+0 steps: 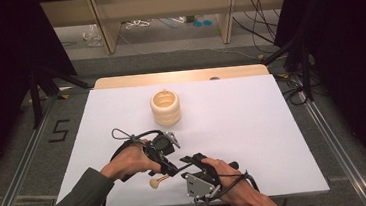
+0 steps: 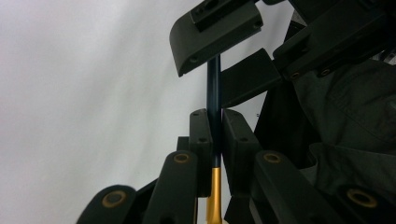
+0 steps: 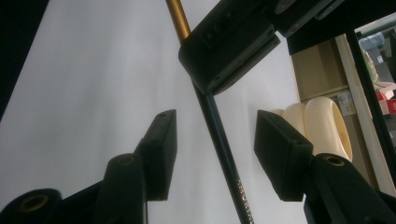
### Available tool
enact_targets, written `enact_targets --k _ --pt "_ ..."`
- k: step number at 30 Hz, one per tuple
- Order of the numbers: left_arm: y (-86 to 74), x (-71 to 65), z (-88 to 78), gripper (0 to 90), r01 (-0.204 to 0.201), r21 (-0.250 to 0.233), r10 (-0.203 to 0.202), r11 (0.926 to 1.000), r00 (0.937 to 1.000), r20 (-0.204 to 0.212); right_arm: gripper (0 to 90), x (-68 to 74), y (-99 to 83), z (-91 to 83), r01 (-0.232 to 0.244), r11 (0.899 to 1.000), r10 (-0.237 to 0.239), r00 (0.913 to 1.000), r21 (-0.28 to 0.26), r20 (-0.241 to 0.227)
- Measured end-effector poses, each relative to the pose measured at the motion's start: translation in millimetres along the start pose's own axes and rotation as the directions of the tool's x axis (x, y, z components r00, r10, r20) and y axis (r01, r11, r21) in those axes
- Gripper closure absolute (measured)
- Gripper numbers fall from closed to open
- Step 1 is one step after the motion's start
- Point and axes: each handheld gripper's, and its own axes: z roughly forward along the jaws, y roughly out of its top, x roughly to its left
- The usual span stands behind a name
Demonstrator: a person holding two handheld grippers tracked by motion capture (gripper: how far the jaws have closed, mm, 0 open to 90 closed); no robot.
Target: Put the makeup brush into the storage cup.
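- Near the front edge of the white table (image 1: 254,142), the left gripper (image 1: 169,170) is clamping a thin dark rod (image 2: 214,100) between its jaws.
- The rod's gold section (image 2: 214,196) is showing below the jaws, and a round wooden knob (image 1: 154,183) is hanging at its end.
- The right gripper (image 3: 215,154) is holding its jaws apart on either side of the rod, not touching it.
- Farther back, a stack of cream rings (image 1: 166,107) is standing well apart from both hands.

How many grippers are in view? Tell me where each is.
2. The left gripper is shut on a thin stick near the front of the table; the right gripper, beside it, stands open around that stick.
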Motion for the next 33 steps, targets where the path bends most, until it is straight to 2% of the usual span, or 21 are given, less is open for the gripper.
enact_targets --k 1,3,4,7,9,11,12,13,15,16,21,22,25,26,27,29,32,33 --pt "0.2 0.1 0.1 82.9 -0.003 0.004 0.003 1.0 1.0 0.0 52.0 -0.6 0.3 -0.1 0.012 1.0 -0.012 0.9999 -0.003 0.003" --pt "0.7 -0.5 0.9 82.9 -0.004 0.005 0.004 1.0 1.0 0.003 53.5 0.3 0.7 -0.3 -0.002 1.0 0.002 0.9999 -0.003 -0.011" --pt "0.8 -1.3 1.6 82.9 0.004 -0.002 -0.004 1.0 1.0 0.004 54.3 -0.2 0.7 -0.5 0.003 1.0 -0.003 0.9999 -0.007 -0.01" --pt "1.7 -1.3 1.4 82.9 -0.013 0.009 0.013 0.9999 0.9999 0.004 56.8 1.4 1.1 -1.6 -0.013 1.0 0.013 0.9999 0.003 0.0" --pt "1.7 -1.6 1.3 82.9 -0.01 0.01 0.01 0.9999 0.9999 0.003 58.5 2.0 1.3 -1.7 -0.011 1.0 0.011 0.9999 0.006 0.0" --pt "1.6 -1.5 1.3 82.9 -0.01 0.018 0.01 0.9998 0.9999 0.002 60.0 1.0 1.7 -0.5 0.025 1.0 -0.025 0.9996 -0.002 -0.014" --pt "1.7 -1.6 1.6 82.9 -0.009 0.016 0.009 0.9998 1.0 0.001 60.8 3.6 1.9 -1.5 -0.002 1.0 0.002 1.0 0.019 -0.007" --pt "1.9 -1.6 1.6 82.9 -0.01 0.017 0.01 0.9998 0.9999 0.002 61.5 2.8 2.1 -0.8 0.024 1.0 -0.024 0.9997 0.008 -0.009" --pt "2.2 -2.4 2.3 82.9 -0.005 0.013 0.005 0.9999 1.0 0.002 63.1 3.7 2.9 -1.0 0.024 1.0 -0.024 0.9997 0.018 -0.01" --pt "2.6 -2.4 2.4 82.9 -0.006 0.015 0.006 0.9999 1.0 0.002 63.6 0.2 2.1 0.2 0.082 0.997 -0.082 0.9965 -0.001 -0.014" --pt "4.0 -3.0 2.2 82.9 -0.004 0.018 0.004 0.9998 1.0 0.004 66.6 -0.8 2.1 0.3 0.102 0.995 -0.102 0.9946 -0.006 -0.014" --pt "4.2 -3.2 2.2 82.9 -0.005 0.019 0.004 0.9998 1.0 0.005 67.3 0.7 2.2 -0.2 0.087 0.996 -0.087 0.9962 0.0 -0.008" --pt "4.7 -3.0 2.4 82.9 -0.015 0.028 0.015 0.9995 0.9999 0.002 68.7 0.6 3.0 -0.7 0.096 0.995 -0.096 0.9954 0.005 -0.002" --pt "4.5 -4.2 3.2 82.9 -0.004 0.023 0.004 0.9997 1.0 0.005 69.1 -0.3 3.4 -0.2 0.114 0.994 -0.114 0.9935 -0.001 -0.005" --pt "4.7 -3.8 3.5 82.9 -0.01 0.025 0.01 0.9996 0.9999 0.005 69.6 -1.5 3.9 0.2 0.138 0.99 -0.138 0.9904 -0.008 -0.007" --pt "4.9 -3.8 3.4 82.9 -0.009 0.025 0.009 0.9996 0.9999 0.005 71.0 1.2 3.6 -0.3 0.111 0.994 -0.111 0.9938 0.007 -0.008" --pt "4.9 -3.6 3.6 82.9 -0.005 0.024 0.005 0.9997 1.0 0.004 72.3 0.5 4.4 -0.2 0.128 0.992 -0.128 0.9918 0.006 -0.007" --pt "4.9 -3.6 3.7 82.9 -0.005 0.024 0.005 0.9997 1.0 0.004 72.5 -0.6 4.7 0.5 0.147 0.989 -0.147 0.989 -0.004 -0.013"
